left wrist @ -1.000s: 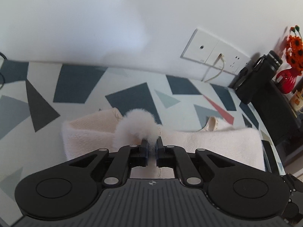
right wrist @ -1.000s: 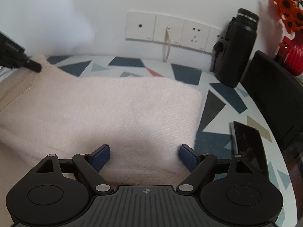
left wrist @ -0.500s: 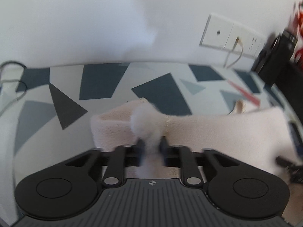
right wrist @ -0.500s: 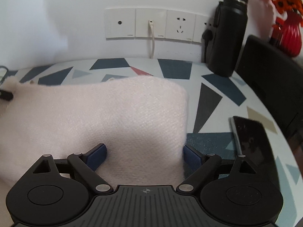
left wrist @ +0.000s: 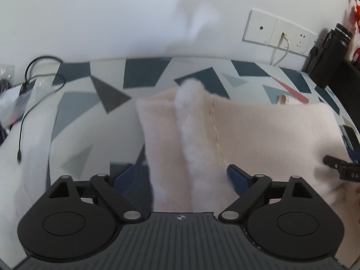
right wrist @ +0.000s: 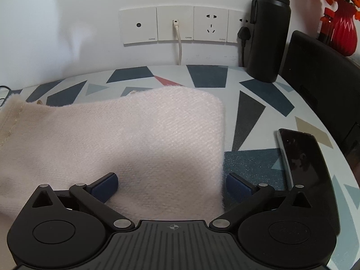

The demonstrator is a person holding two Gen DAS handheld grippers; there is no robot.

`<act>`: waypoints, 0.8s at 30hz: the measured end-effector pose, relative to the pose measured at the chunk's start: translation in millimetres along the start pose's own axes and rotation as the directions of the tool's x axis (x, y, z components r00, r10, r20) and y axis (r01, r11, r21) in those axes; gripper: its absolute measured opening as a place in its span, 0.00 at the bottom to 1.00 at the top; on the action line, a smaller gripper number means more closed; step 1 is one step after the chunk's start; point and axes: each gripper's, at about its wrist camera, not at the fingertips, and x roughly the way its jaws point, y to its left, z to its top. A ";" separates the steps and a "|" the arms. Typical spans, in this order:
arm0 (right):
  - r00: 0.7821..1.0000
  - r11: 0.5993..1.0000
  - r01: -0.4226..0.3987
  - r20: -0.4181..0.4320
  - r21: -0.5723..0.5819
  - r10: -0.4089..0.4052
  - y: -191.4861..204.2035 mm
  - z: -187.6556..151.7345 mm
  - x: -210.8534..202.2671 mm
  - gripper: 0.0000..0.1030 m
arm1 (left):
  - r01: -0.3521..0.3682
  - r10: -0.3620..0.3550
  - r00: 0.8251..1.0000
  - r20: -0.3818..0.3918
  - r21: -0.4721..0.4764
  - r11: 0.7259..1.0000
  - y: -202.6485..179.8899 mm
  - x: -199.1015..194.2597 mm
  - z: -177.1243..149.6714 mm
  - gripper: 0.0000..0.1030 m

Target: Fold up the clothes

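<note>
Left view: left gripper (left wrist: 180,177) spread wide, holding nothing, garment (left wrist: 258,135) with fur trim (left wrist: 191,121) lying between fingers and ahead | Right view: right gripper (right wrist: 172,185) wide, empty, over garment's right edge, phone (right wrist: 303,157) right | Progress: folded flat on table (right wrist: 254,103); maybe one fold left.

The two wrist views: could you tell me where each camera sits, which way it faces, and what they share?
Left wrist: sits behind the open left gripper, facing the wall over the pink garment; the right gripper's tip intrudes at the right.
Right wrist: sits behind the open right gripper, facing the sockets, black bottle and phone.
Shared: garment, sockets, bottle, patterned table.
</note>
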 end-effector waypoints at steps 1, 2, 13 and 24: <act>1.000 1.000 -0.001 0.000 0.000 0.001 -0.2 -0.5 -0.6 0.99 | -0.004 0.004 1.000 -0.004 -0.002 1.000 -0.9 -2.9 -4.4 0.91; 1.000 1.000 0.002 0.002 -0.001 -0.002 -0.3 -1.1 -1.5 0.99 | -0.009 0.009 1.000 -0.007 -0.004 1.000 -1.9 -5.7 -8.9 0.92; 1.000 0.999 0.027 0.010 -0.023 -0.027 0.1 -5.0 -19.1 0.99 | -0.062 0.063 0.998 0.006 -0.068 0.996 -6.5 -28.7 -49.5 0.98; 0.998 0.998 0.061 0.020 0.006 -0.061 0.0 -29.8 -58.5 0.99 | -0.023 0.023 1.000 -0.017 -0.025 0.999 -13.8 -30.9 -70.1 0.98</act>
